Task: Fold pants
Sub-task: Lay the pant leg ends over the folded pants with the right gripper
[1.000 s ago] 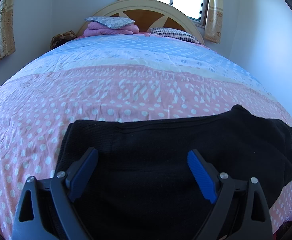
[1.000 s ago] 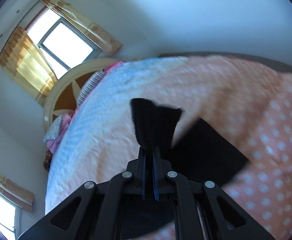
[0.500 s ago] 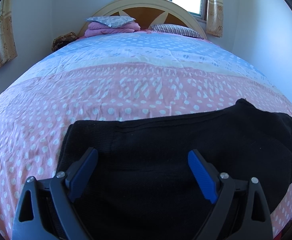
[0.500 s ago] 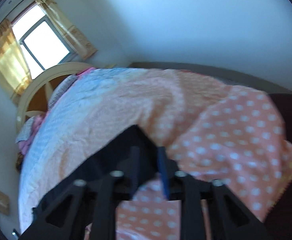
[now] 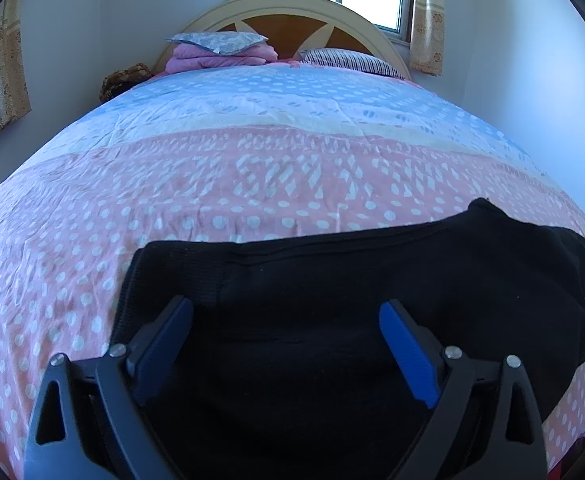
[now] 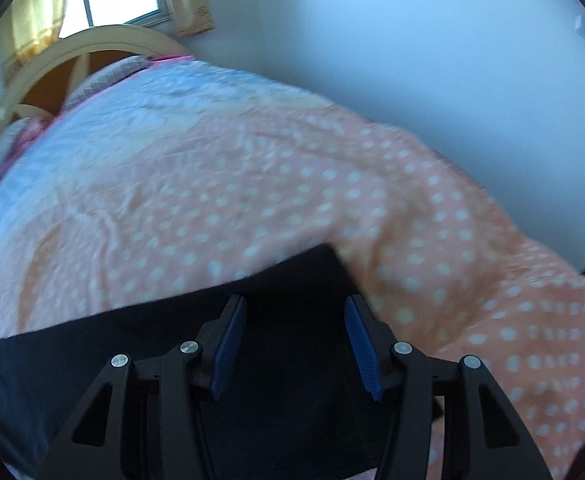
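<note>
My left gripper (image 5: 286, 320): black plastic frame, two angled arms with triangular cutouts, silver round screws on the knuckles, blue ribbed pads (image 5: 406, 354) on the fingers' inner faces. My right gripper (image 6: 294, 322): same build, black frame, triangular cutouts, four silver screws, blue ribbed pads (image 6: 362, 350). I see no cables, sleeves or skin.

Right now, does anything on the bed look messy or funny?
Only a little: the black pants lie folded but slightly crooked, one corner poking up past the straight edge. Both tongs, left and right, are open above them.
</note>
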`<action>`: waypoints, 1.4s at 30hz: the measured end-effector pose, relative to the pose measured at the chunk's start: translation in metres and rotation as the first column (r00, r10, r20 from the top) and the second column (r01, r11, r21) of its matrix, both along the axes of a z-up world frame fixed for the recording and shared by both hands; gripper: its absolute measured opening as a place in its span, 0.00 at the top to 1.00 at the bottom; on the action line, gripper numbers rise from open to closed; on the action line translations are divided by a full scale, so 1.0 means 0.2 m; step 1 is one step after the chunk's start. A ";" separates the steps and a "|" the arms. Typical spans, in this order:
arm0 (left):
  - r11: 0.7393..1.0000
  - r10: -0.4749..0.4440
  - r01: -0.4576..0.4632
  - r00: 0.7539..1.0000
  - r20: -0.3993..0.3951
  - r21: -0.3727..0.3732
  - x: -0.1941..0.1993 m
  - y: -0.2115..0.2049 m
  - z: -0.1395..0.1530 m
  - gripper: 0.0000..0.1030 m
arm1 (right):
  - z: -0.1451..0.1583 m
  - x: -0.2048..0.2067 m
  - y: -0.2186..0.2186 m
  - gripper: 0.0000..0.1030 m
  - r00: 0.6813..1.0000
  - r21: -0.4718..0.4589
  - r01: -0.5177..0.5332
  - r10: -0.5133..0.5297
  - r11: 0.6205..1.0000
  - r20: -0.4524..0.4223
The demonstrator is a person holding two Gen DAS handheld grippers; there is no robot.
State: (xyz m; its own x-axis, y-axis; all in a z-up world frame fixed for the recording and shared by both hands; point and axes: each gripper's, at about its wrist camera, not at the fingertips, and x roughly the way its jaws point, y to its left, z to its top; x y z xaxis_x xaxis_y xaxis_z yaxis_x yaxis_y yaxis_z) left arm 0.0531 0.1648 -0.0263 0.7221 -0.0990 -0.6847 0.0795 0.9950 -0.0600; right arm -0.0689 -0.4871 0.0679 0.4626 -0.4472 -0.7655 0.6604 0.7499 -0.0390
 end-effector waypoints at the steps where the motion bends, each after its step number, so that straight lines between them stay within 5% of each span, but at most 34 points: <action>1: 1.000 0.001 -0.001 1.000 0.000 0.005 0.00 0.00 0.00 0.06 | 0.03 -0.03 0.02 0.48 1.000 -0.029 0.014 -0.013 0.999 0.023; 4: 0.999 0.014 -0.014 1.000 0.004 0.029 -0.01 -0.02 0.02 0.06 | 0.15 -0.10 0.29 0.48 0.964 0.028 -0.182 0.173 0.983 0.203; 7: 1.000 -0.005 0.005 1.000 0.002 -0.010 -0.05 -0.04 0.08 0.08 | 0.17 -0.07 0.67 0.48 0.862 0.118 -0.472 0.429 0.874 0.269; 10: 0.999 -0.008 0.009 1.000 0.018 -0.041 -0.14 -0.02 0.14 0.08 | 0.14 -0.07 1.07 0.48 0.734 0.126 -0.672 0.634 0.730 0.244; 15: 0.997 0.022 -0.021 1.000 0.010 -0.073 -0.25 0.09 0.15 0.08 | 0.01 -0.02 1.39 0.48 0.648 0.119 -0.762 0.748 0.637 0.144; 18: 0.991 0.132 -0.132 0.991 0.029 -0.019 -0.30 0.27 0.18 0.14 | -0.14 0.01 1.41 0.48 0.641 0.131 -0.763 0.767 0.633 0.023; 22: 0.960 0.222 -0.212 0.974 0.038 -0.181 -0.43 0.56 0.24 0.14 | -0.13 -0.06 1.34 0.48 0.641 0.159 -0.766 0.761 0.623 0.103; 26: 0.943 0.179 -0.175 0.984 -0.012 -0.283 -0.48 0.59 0.16 0.51 | -0.15 -0.08 1.31 0.44 0.684 0.197 -0.730 0.700 0.655 0.206; 32: 0.912 0.114 -0.134 0.991 -0.073 -0.389 -0.44 0.45 0.01 0.51 | -0.15 -0.07 1.30 0.42 0.702 0.225 -0.712 0.665 0.665 0.256; 35: 0.867 0.121 -0.152 0.988 -0.095 -0.475 -0.43 0.45 -0.02 0.51 | -0.15 -0.07 1.31 0.42 0.705 0.224 -0.709 0.663 0.669 0.251; 39: 0.775 0.076 -0.132 0.990 -0.116 -0.617 -0.53 0.45 -0.01 0.51 | -0.15 -0.07 1.30 0.42 0.706 0.226 -0.708 0.661 0.669 0.255; 42: 0.779 0.067 -0.133 0.989 -0.130 -0.612 -0.57 0.42 -0.03 0.51 | -0.16 -0.06 1.29 0.42 0.705 0.231 -0.709 0.660 0.667 0.258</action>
State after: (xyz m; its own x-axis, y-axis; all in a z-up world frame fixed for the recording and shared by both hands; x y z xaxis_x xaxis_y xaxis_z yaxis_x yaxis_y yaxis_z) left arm -0.0605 0.2490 -0.0321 0.6865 -0.4551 -0.5671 -0.0576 0.7434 -0.6663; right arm -0.0810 -0.2292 0.0352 0.6583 0.2723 -0.7018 -0.0647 0.9493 0.3076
